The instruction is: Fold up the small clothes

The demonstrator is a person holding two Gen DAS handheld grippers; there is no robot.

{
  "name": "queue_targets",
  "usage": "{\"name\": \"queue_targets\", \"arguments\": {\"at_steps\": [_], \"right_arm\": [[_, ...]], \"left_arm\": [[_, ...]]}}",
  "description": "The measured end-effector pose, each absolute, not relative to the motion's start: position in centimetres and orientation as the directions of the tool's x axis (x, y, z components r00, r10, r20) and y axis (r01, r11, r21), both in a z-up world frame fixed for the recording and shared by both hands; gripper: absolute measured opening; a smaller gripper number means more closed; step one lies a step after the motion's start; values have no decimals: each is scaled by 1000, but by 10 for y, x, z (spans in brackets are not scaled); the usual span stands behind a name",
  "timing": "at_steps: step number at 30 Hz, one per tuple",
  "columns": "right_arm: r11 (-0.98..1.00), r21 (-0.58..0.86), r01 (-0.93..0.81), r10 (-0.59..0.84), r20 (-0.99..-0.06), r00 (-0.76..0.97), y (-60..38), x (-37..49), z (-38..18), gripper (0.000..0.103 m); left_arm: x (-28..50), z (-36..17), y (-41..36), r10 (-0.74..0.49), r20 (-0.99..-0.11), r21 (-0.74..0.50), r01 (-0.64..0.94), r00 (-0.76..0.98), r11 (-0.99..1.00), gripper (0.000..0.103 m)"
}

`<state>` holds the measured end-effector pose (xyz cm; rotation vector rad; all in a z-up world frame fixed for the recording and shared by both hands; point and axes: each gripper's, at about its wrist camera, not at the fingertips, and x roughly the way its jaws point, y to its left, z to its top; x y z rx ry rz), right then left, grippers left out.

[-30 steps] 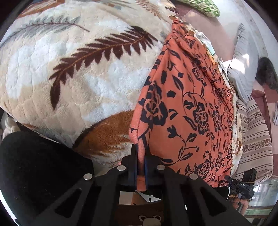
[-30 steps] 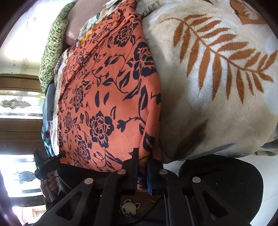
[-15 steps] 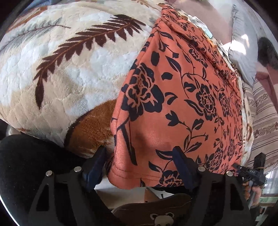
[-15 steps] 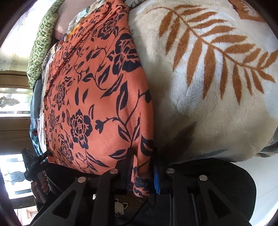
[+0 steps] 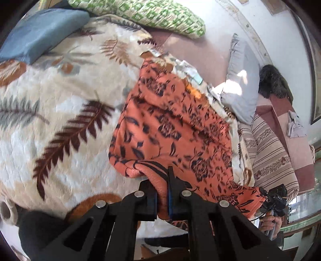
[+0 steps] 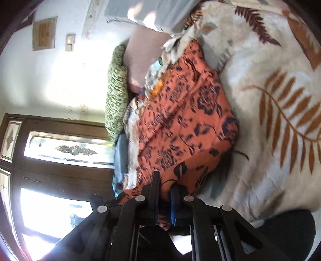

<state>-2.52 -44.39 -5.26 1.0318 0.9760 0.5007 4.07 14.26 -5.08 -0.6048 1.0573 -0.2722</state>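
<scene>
An orange garment printed with dark navy flowers and leaves (image 5: 172, 128) is seen spread on a cream plush blanket with brown and grey fern-leaf patterns (image 5: 60, 112). The cloth is soft and slightly fuzzy; its print is blurred in both views. The near edge is lifted and rolled over, so that a fold is formed along the front, and the far part lies flat on the blanket.

The left gripper (image 5: 161, 197) is closed on the near left corner of the garment, a bunch of orange cloth being pinched between its black fingers. The right gripper (image 6: 164, 198) is likewise clamped on the near right corner, with cloth drawn up between the blue-lined pads. In the left wrist view the right gripper is noted at the far end of the lifted hem.

Beyond the garment, a green-and-white patterned cushion (image 5: 156, 16), a blue pillow (image 5: 40, 34) and a grey pillow (image 5: 242, 84) are recorded. A striped beige cover (image 5: 268, 156) lies off to the side.
</scene>
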Motion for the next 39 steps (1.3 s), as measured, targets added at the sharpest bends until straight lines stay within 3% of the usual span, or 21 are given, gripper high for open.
{"name": "queue_targets", "arguments": {"at_steps": [6, 10, 12, 13, 14, 15, 16, 17, 22, 27, 30, 32, 35, 37, 39], "right_arm": [[440, 893, 90, 691, -401, 602, -467, 86, -25, 9], [429, 885, 183, 642, -441, 628, -478, 187, -38, 9], [459, 852, 252, 588, -505, 632, -479, 237, -63, 11], [483, 830, 277, 573, -539, 617, -478, 260, -79, 14], [493, 807, 324, 561, -580, 591, -478, 277, -97, 31], [507, 759, 408, 521, -647, 557, -477, 284, -114, 64], [507, 745, 434, 500, -664, 556, -478, 284, -122, 69], [495, 781, 381, 513, -617, 597, -478, 282, -122, 73], [615, 730, 300, 423, -625, 656, -481, 264, -91, 75], [601, 777, 187, 476, -536, 697, -468, 234, -58, 75], [670, 721, 180, 452, -588, 671, -451, 211, -55, 75], [738, 651, 178, 435, -660, 612, -439, 207, -63, 75], [886, 425, 186, 250, -775, 581, -429, 215, -64, 75], [949, 267, 169, 124, -808, 576, -421, 230, -63, 75], [976, 189, 106, 100, -826, 554, -408, 249, -67, 75]], "left_arm": [[165, -16, 144, -473, -707, -573, -34, 526, 819, 8], [279, -41, 141, -439, -738, -567, -119, 513, 815, 11], [334, -74, 138, -412, -772, -553, -193, 485, 810, 22], [356, -93, 137, -367, -808, -517, -258, 460, 816, 42], [373, -108, 136, -314, -850, -459, -302, 423, 836, 68], [383, -119, 139, -257, -882, -403, -352, 395, 845, 72], [384, -125, 143, -236, -885, -397, -382, 402, 835, 72], [384, -129, 147, -257, -871, -424, -376, 419, 824, 76], [355, -106, 172, -170, -847, -383, -358, 504, 852, 76], [296, -84, 167, -239, -804, -408, -211, 545, 888, 77], [259, -88, 163, -206, -816, -340, -160, 541, 927, 78], [246, -99, 160, -179, -839, -291, -147, 514, 945, 78], [242, -120, 159, -178, -873, -277, -163, 454, 947, 78], [238, -127, 157, -164, -880, -266, -176, 446, 948, 78], [233, -129, 154, -170, -879, -268, -167, 446, 949, 78]]}}
